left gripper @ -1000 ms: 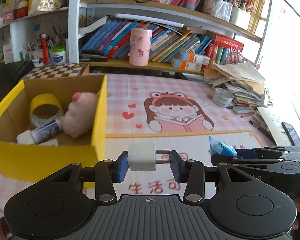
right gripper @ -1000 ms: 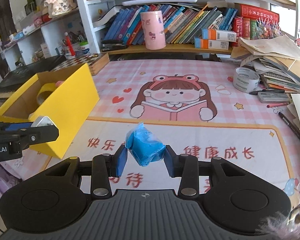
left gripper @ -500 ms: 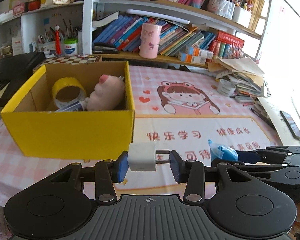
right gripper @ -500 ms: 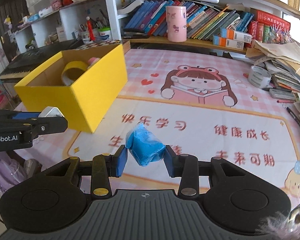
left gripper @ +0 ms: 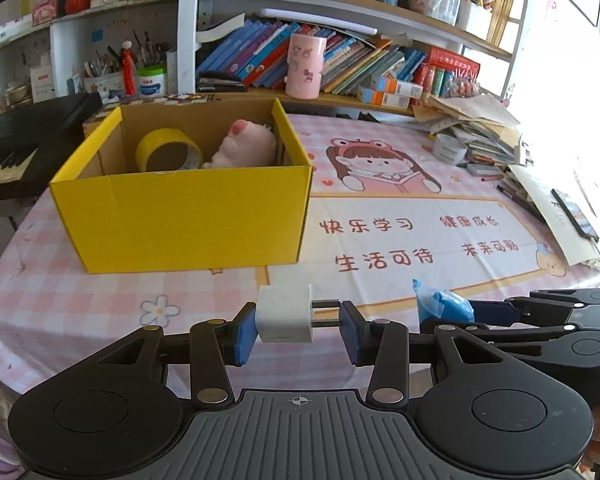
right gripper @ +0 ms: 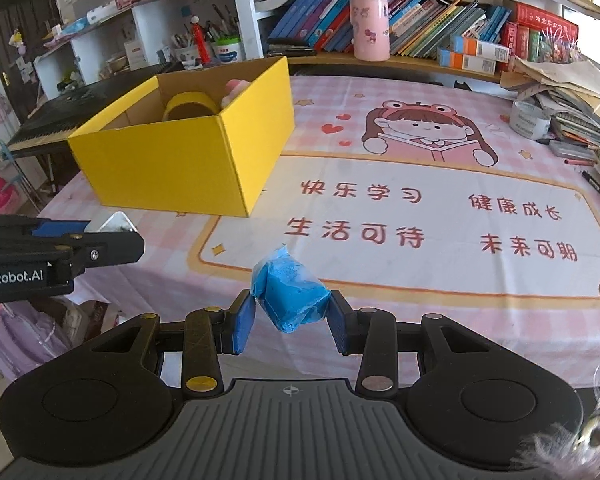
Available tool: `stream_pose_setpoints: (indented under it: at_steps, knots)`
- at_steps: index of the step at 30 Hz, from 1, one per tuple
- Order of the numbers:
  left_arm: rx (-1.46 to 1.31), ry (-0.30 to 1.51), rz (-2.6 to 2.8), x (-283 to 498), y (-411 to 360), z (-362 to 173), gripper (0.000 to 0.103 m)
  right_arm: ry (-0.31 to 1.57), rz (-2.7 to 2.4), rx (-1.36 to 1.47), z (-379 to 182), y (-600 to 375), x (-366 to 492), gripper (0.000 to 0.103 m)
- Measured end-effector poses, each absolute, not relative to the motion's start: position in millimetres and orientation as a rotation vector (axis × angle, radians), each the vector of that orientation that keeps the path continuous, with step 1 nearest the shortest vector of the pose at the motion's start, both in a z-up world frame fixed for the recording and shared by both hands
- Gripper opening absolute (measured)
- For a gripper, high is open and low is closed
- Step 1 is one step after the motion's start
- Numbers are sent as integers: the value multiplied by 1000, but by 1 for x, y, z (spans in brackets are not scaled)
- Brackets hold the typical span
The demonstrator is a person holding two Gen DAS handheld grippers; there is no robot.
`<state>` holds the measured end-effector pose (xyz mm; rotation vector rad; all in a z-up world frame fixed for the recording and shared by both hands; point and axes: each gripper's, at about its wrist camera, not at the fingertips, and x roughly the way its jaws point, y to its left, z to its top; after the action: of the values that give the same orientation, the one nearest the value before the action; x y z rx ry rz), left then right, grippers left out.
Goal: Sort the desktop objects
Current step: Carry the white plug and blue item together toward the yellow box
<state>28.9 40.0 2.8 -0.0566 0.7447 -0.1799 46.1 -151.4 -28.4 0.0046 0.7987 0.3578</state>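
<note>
My left gripper is shut on a white plug adapter, pinched by its body and prongs, held above the table's near edge. My right gripper is shut on a blue wrapped packet; it also shows in the left wrist view. The yellow cardboard box stands on the table ahead and to the left, holding a yellow tape roll and a pink plush toy. The box also shows in the right wrist view. The left gripper appears at the left of the right wrist view.
A pink checked mat with a cartoon girl covers the table. A tape roll, stacked papers and pens lie at the right. A bookshelf with a pink cup stands behind. A keyboard is at the left.
Both grippers have pulled back toward the near table edge with their objects still held. The box now looks farther away and its front wall faces me.
</note>
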Motion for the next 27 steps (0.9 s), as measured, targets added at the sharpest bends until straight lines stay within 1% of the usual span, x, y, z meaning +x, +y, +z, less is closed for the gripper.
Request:
stream_pose_setpoints:
  at_steps: [27]
  knots:
    - [-134, 711, -30, -17, 96, 6, 42, 806, 509, -76, -22, -92, 27, 36]
